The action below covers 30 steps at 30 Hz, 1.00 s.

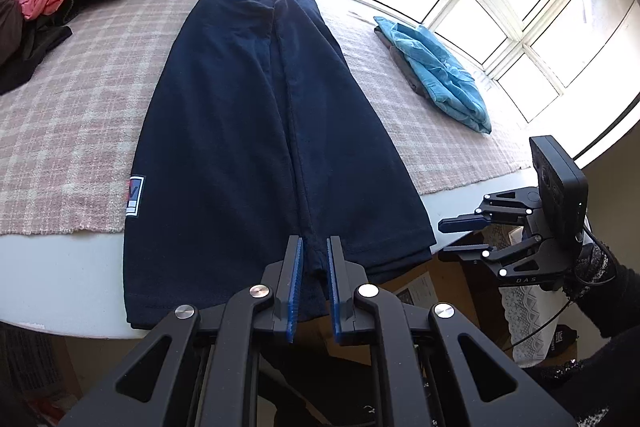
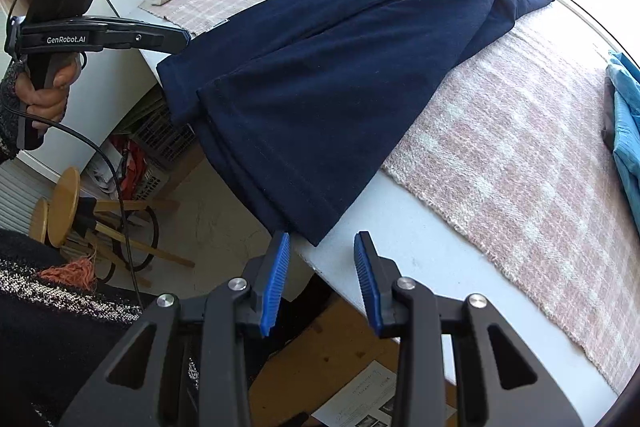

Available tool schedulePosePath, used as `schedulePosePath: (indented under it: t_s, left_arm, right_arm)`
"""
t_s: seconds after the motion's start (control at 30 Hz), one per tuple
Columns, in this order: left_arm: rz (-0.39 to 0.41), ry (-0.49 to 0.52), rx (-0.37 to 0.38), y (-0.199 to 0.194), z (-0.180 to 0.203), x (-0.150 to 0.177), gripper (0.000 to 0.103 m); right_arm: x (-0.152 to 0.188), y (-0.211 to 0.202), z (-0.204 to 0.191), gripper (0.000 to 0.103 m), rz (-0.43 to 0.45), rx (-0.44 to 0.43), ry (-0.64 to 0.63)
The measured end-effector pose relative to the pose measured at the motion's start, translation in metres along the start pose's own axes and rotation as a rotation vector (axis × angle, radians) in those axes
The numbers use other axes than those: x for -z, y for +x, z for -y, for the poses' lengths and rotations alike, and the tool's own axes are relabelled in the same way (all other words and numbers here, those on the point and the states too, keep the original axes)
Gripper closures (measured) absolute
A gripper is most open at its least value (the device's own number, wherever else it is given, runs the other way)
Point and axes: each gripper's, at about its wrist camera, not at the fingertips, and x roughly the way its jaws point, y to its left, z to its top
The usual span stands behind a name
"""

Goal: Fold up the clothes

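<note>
Left gripper (image 1: 314, 255) slightly parted, pads clear of cloth, hovering over near hem of navy garment (image 1: 256, 131). Garment folded lengthwise, stretching ahead of gripper across checked mat (image 1: 68, 131), hem overhanging white table (image 1: 60, 275) edge. Right gripper (image 2: 322, 247) released, empty, just beside garment's hem corner. Folded blue garment (image 1: 436, 71) far right; unfolded clothes pile (image 1: 52, 3) far left.

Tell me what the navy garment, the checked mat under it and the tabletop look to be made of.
Navy garment: soft matte knit, likely cotton jersey; stitched hems, limp drape.
Checked mat: coarse woven fabric, pink and cream, fuzzy frayed edge.
Tabletop: smooth, pale, hard surface, perhaps painted or laminated board; unclear which.
</note>
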Motion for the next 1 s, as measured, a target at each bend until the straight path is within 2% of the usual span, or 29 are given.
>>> schedulePosePath:
  t_s: [0.07,0.13,0.17,0.2,0.47,0.53,0.6,0.67,0.8,0.9,1.0]
  left_arm:
    - [-0.011,-0.004,-0.010,0.001,-0.007,-0.003,0.093]
    - [-0.016,-0.003,-0.032,0.002,-0.013,-0.004,0.093]
    - [-0.019,0.000,-0.039,0.003,-0.015,-0.005,0.093]
    - [-0.020,0.002,-0.041,0.003,-0.018,-0.006,0.093]
    - [-0.032,0.019,-0.089,0.013,-0.035,-0.014,0.093]
    - [-0.032,0.016,-0.081,0.014,-0.037,-0.017,0.093]
    - [-0.032,0.018,-0.043,0.014,-0.034,-0.018,0.093]
    - [-0.044,0.052,-0.016,0.015,-0.023,-0.018,0.091]
    - [-0.095,0.162,-0.002,0.026,0.006,-0.014,0.080]
    - [-0.138,0.270,-0.022,0.035,0.026,-0.004,0.079]
    - [-0.176,0.290,-0.044,0.047,0.033,-0.002,0.076]
  right_arm:
    - [0.000,0.009,-0.005,0.072,0.018,0.006,-0.014]
    - [-0.005,0.013,-0.007,0.081,0.029,0.001,-0.018]
    - [-0.007,0.014,-0.008,0.092,0.029,-0.015,-0.019]
    - [-0.008,0.014,-0.009,0.098,0.029,-0.029,-0.020]
    - [-0.020,-0.012,-0.030,0.100,0.070,-0.055,-0.078]
    - [-0.024,-0.019,-0.033,0.100,0.073,-0.061,-0.092]
    - [-0.023,-0.009,-0.040,0.100,0.030,-0.033,-0.123]
    - [-0.021,0.004,-0.042,0.101,-0.009,-0.024,-0.132]
    - [-0.019,-0.004,-0.045,0.101,0.014,-0.034,-0.132]
    - [-0.018,-0.001,-0.040,0.101,0.004,-0.016,-0.100]
    - [-0.016,0.003,-0.042,0.101,0.002,-0.008,-0.095]
